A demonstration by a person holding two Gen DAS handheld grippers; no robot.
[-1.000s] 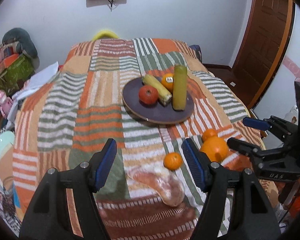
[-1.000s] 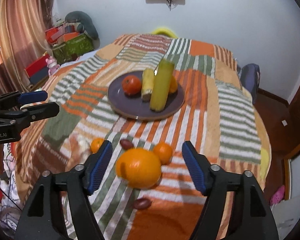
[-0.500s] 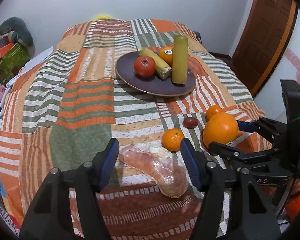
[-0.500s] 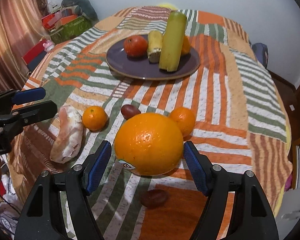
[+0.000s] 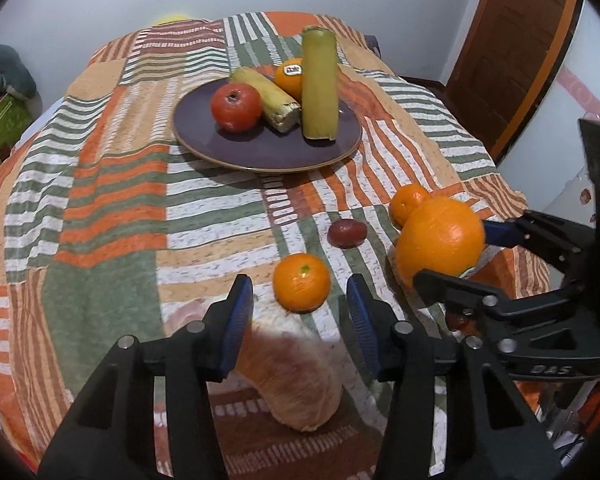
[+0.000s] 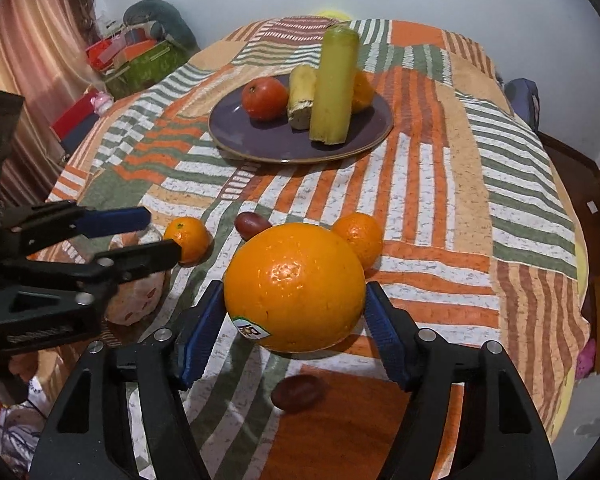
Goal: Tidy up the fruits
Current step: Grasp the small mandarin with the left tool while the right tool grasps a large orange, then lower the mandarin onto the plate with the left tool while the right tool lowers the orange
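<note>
My right gripper (image 6: 294, 312) is shut on a large orange (image 6: 295, 286), which sits on or just above the striped cloth; it also shows in the left wrist view (image 5: 440, 240). My left gripper (image 5: 300, 312) is open and empty above a pale wrapped fruit (image 5: 292, 376), with a small mandarin (image 5: 301, 282) just ahead of its tips. A second mandarin (image 6: 358, 238) and a dark red fruit (image 6: 251, 224) lie behind the orange. Another dark fruit (image 6: 298, 398) lies below it. A purple plate (image 5: 260, 148) holds a red fruit (image 5: 236, 107), a corn cob, an orange and an upright yellow-green stalk (image 5: 319, 84).
The striped patchwork cloth (image 5: 112, 168) covers a rounded table that drops off on all sides. A brown door (image 5: 512, 52) stands at the right. Boxes and a curtain (image 6: 32, 60) are at the left. A white wall lies behind.
Both grippers moved forward and down toward the fruits. My right gripper's jaws closed onto the large orange. My left gripper came down over the wrapped fruit and narrowed a little.
</note>
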